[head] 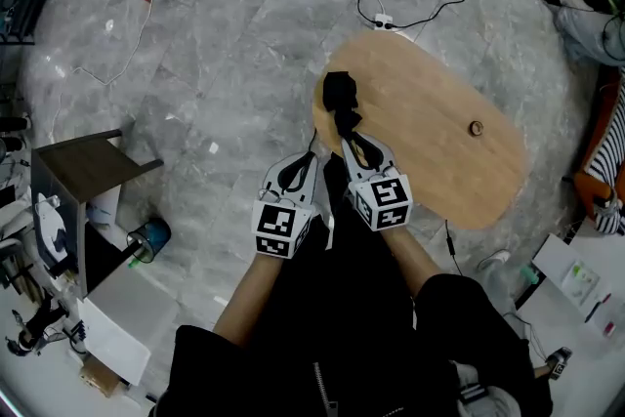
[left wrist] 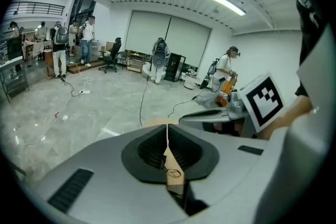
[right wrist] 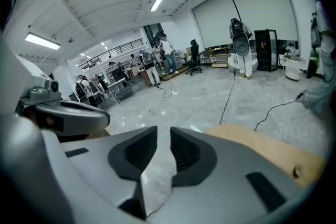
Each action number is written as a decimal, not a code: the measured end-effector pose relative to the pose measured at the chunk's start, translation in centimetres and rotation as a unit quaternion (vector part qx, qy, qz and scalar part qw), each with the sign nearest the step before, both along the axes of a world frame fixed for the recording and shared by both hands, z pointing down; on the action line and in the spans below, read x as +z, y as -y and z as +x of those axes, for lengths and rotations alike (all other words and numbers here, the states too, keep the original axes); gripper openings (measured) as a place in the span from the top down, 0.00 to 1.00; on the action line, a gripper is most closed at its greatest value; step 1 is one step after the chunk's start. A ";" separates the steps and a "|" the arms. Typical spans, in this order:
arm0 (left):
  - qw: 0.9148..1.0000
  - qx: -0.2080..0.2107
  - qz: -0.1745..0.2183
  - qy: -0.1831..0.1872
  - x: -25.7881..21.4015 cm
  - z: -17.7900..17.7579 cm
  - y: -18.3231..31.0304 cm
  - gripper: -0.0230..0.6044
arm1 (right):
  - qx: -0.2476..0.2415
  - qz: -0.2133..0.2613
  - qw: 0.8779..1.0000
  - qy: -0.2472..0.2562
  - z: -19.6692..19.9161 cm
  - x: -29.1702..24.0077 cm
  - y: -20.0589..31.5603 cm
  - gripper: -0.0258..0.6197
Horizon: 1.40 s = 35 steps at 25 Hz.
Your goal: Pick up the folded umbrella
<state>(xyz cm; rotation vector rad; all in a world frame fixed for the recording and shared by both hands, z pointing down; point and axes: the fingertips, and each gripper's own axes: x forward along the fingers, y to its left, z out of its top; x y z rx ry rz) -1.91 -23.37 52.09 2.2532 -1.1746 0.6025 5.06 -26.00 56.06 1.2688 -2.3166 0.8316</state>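
In the head view the folded black umbrella (head: 339,93) lies on the left end of an oval wooden table (head: 439,142). My right gripper (head: 348,130) points at its near end, and whether the tips touch it cannot be told from here. In the right gripper view the jaws (right wrist: 163,141) stand slightly apart, with only floor showing between them. My left gripper (head: 314,151) sits just left of the right one, beside the table's edge. Its jaws (left wrist: 167,136) are together, leaving a thin slit that shows wood and a thin cord loop (left wrist: 173,171).
A small round knob (head: 476,128) sits on the tabletop. A dark stool (head: 93,166) and a blue can (head: 148,237) stand on the floor at left. Cables and a power strip (head: 382,20) lie beyond the table. People stand far off in the hall (left wrist: 73,39).
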 end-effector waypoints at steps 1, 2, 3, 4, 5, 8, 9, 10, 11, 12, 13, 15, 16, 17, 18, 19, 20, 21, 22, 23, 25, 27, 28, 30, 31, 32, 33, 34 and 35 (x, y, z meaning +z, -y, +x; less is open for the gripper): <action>1.000 -0.002 -0.003 0.000 0.2 0.0 0.1 0.93 | 0.002 -0.002 1.000 -0.003 0.1 0.5 0.3 0.85; 1.000 -0.003 -0.006 0.000 0.4 0.1 0.1 0.93 | 0.003 -0.005 1.000 -0.006 0.3 0.9 0.7 0.84; 1.000 -0.003 -0.008 -0.001 0.5 0.2 0.2 0.93 | 0.005 -0.007 1.000 -0.009 0.4 1.4 1.0 0.84; 1.000 -0.004 -0.011 -0.001 0.7 0.2 0.2 0.93 | 0.007 -0.010 1.000 -0.013 0.6 1.8 1.3 0.84; 1.000 -0.006 -0.014 -0.002 0.8 0.2 0.1 0.93 | 0.009 -0.013 1.000 -0.015 0.7 2.2 1.6 0.83; 1.000 -0.016 -0.027 -0.004 1.5 0.3 -0.4 0.93 | 0.013 -0.022 1.000 -0.016 1.0 3.4 2.3 0.81; 0.999 -0.017 -0.032 -0.004 1.7 0.4 -0.5 0.93 | 0.012 -0.026 0.999 -0.017 1.1 3.7 2.4 0.79; 0.999 -0.017 -0.035 -0.003 1.9 0.5 -0.7 0.93 | 0.011 -0.029 0.999 -0.019 1.2 4.1 2.6 0.79; 0.999 -0.016 -0.038 -0.003 2.1 0.5 -0.8 0.93 | 0.010 -0.032 0.999 -0.022 1.2 4.5 2.6 0.78; 0.999 -0.016 -0.040 -0.001 2.2 0.5 -0.8 0.93 | 0.009 -0.036 0.999 -0.025 1.3 4.9 2.7 0.77; 0.999 -0.016 -0.041 0.000 2.2 0.4 -0.9 0.93 | 0.009 -0.039 0.999 -0.029 1.3 5.3 2.8 0.76; 0.999 -0.017 -0.042 0.004 2.3 0.2 -0.9 0.93 | 0.011 -0.046 0.998 -0.038 1.5 6.2 2.9 0.75; 0.999 -0.019 -0.043 0.005 2.3 0.1 -0.9 0.93 | 0.012 -0.049 0.998 -0.042 1.6 6.6 2.9 0.75; 0.999 -0.021 -0.044 0.006 2.4 0.0 -0.9 0.93 | 0.012 -0.052 0.998 -0.046 1.7 7.1 2.9 0.74; 0.999 -0.024 -0.045 0.007 2.5 -0.1 -0.9 0.93 | 0.013 -0.055 0.997 -0.049 1.8 7.5 3.0 0.74; 0.999 -0.027 -0.046 0.007 2.6 -0.2 -0.9 0.93 | 0.013 -0.057 0.997 -0.051 1.8 8.0 3.1 0.74; 0.998 -0.030 -0.047 0.008 2.8 -0.3 -0.9 0.93 | 0.013 -0.060 0.997 -0.054 1.9 8.4 3.2 0.73; 0.998 -0.032 -0.049 0.008 3.1 -0.4 -1.0 0.93 | 0.013 -0.062 0.996 -0.058 1.9 9.0 3.4 0.73; 0.998 -0.034 -0.052 0.009 3.3 -0.5 -1.1 0.93 | 0.014 -0.065 0.996 -0.061 1.9 9.6 3.5 0.72; 0.998 -0.037 -0.055 0.009 3.6 -0.6 -1.2 0.93 | 0.014 -0.069 0.995 -0.064 1.9 10.1 3.6 0.71; 0.997 -0.040 -0.063 0.008 4.2 -0.6 -1.7 0.93 | 0.017 -0.076 0.995 -0.069 1.9 11.2 3.9 0.71; 0.997 -0.042 -0.071 0.009 4.8 -0.6 -2.2 0.93 | 0.018 -0.081 0.994 -0.071 1.9 12.1 4.0 0.70; 0.996 -0.043 -0.075 0.009 5.1 -0.6 -2.5 0.93 | 0.017 -0.084 0.994 -0.073 1.8 12.7 4.0 0.69; 0.996 -0.045 -0.081 0.009 5.6 -0.6 -2.9 0.93 | 0.013 -0.092 0.993 -0.076 1.8 13.8 3.9 0.69; 0.995 -0.047 -0.084 0.010 5.9 -0.6 -3.0 0.93 | 0.012 -0.095 0.992 -0.078 1.8 14.3 3.8 0.69; 0.995 -0.048 -0.087 0.010 6.1 -0.7 -3.1 0.93 | 0.011 -0.098 0.992 -0.079 1.8 14.7 3.8 0.69; 0.995 -0.050 -0.088 0.009 6.3 -0.7 -3.2 0.93 | 0.011 -0.101 0.992 -0.081 1.8 15.1 3.8 0.69; 0.995 -0.053 -0.090 0.008 6.5 -0.8 -3.2 0.93 | 0.010 -0.104 0.991 -0.082 1.8 15.5 3.7 0.68; 0.994 -0.056 -0.091 0.007 6.6 -0.8 -3.3 0.93 | 0.009 -0.107 0.991 -0.084 1.8 15.9 3.7 0.68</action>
